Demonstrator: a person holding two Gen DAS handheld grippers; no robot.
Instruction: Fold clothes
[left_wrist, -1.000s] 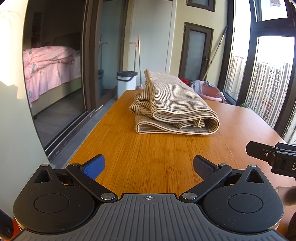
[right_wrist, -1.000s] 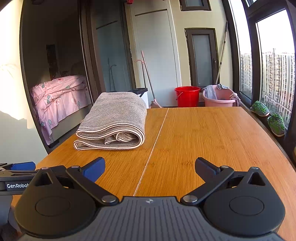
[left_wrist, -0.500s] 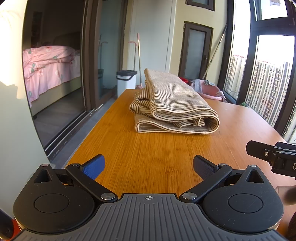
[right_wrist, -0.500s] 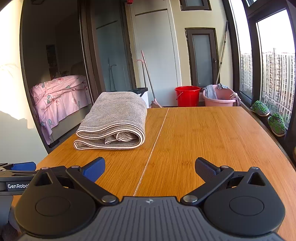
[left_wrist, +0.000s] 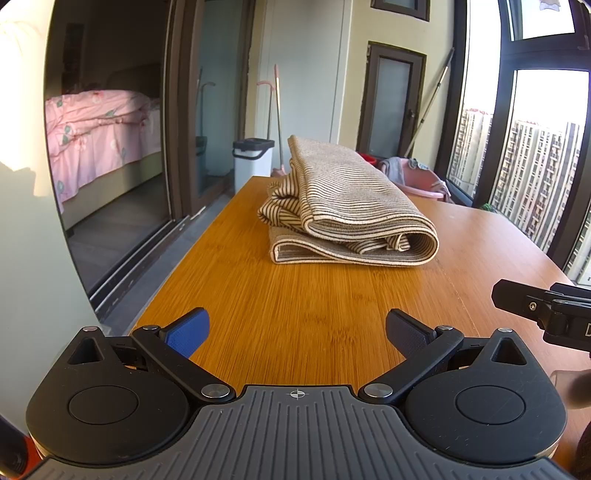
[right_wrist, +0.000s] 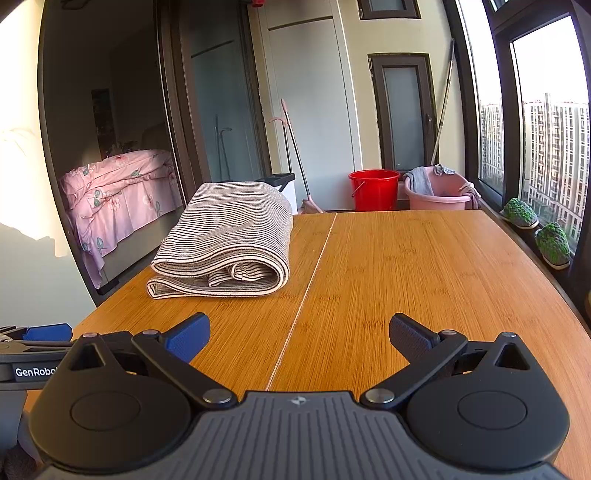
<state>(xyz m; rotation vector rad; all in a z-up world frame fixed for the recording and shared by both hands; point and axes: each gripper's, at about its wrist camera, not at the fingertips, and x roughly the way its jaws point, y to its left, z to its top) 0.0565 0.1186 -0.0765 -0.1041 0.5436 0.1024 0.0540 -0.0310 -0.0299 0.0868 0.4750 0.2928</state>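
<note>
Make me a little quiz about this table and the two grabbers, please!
1. True or false: the left gripper is pinching the striped garment.
2. What colour is the bucket past the far end of the wooden table: A blue, B red, C green?
3. Fill in: both the left gripper and the right gripper have their jaws ____.

Key:
1. False; it is apart from the cloth and holds nothing.
2. B.
3. Open.
</note>
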